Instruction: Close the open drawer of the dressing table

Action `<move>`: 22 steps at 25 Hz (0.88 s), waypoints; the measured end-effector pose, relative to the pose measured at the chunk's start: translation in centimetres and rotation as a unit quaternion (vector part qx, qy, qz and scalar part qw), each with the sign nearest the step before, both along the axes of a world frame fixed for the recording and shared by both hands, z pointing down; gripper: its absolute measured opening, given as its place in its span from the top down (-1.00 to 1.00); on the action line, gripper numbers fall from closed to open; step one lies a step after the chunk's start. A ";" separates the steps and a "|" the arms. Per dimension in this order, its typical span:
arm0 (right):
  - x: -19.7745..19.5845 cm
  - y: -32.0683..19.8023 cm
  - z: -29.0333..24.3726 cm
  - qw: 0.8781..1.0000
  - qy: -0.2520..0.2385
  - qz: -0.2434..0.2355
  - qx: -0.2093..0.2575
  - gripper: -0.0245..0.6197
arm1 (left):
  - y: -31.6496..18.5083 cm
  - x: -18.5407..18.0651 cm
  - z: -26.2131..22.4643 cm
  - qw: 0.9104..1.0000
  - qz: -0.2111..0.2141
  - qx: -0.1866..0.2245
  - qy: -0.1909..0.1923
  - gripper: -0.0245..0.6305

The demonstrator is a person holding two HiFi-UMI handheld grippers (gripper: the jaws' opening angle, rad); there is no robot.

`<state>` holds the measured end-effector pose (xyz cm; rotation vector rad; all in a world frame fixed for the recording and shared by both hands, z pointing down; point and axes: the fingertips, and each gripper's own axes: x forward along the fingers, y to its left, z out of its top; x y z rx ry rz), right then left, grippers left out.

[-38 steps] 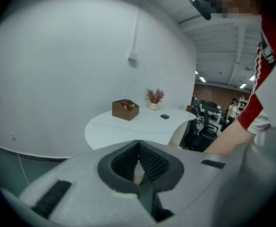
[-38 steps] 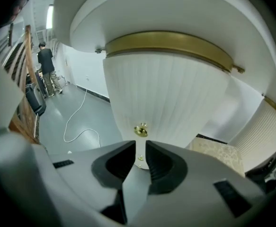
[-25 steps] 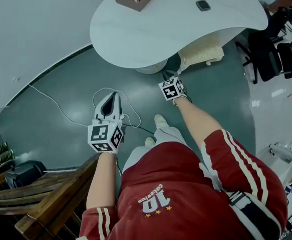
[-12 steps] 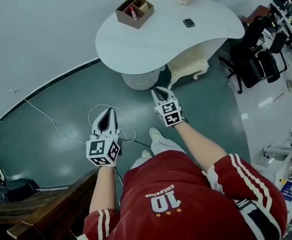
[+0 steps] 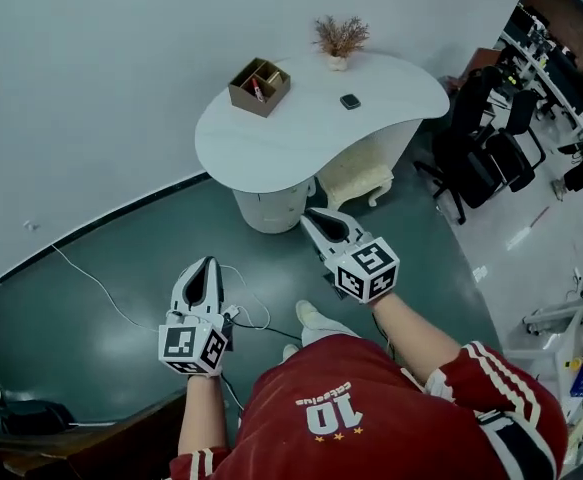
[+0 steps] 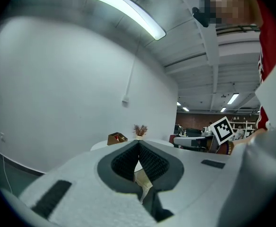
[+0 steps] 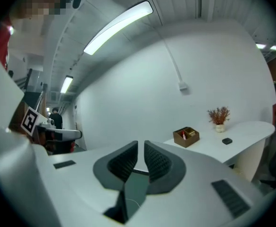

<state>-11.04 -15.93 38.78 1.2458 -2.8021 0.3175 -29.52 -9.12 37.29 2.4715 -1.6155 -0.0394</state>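
The white dressing table (image 5: 311,133) stands against the curved wall and carries a brown organiser box (image 5: 259,86), a small dried plant (image 5: 339,38) and a little dark object (image 5: 350,101). A cream ribbed piece (image 5: 356,180) sits under its top; I cannot tell a drawer's state from here. Both grippers hang in the air, short of the table and pointing at it. My left gripper (image 5: 208,265) (image 6: 138,144) is shut and empty. On my right gripper (image 5: 314,218) (image 7: 141,148) the jaws have just been closing; a thin slit remains and nothing is between them.
Black office chairs (image 5: 491,138) stand to the right of the table. A white cable (image 5: 101,288) runs over the dark green floor. The table's round pedestal (image 5: 269,211) is ahead of the person's feet. A dark wooden piece (image 5: 81,448) lies at the lower left.
Both grippers have risen and come back from the table; the right one has left the cream piece under the top and lifted the most. The table now looks farther away.
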 end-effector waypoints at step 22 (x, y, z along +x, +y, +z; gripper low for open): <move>6.4 8.5 -11.6 0.991 0.017 0.095 0.093 0.88 | 5.9 0.7 -10.2 0.993 0.070 0.086 0.033 0.92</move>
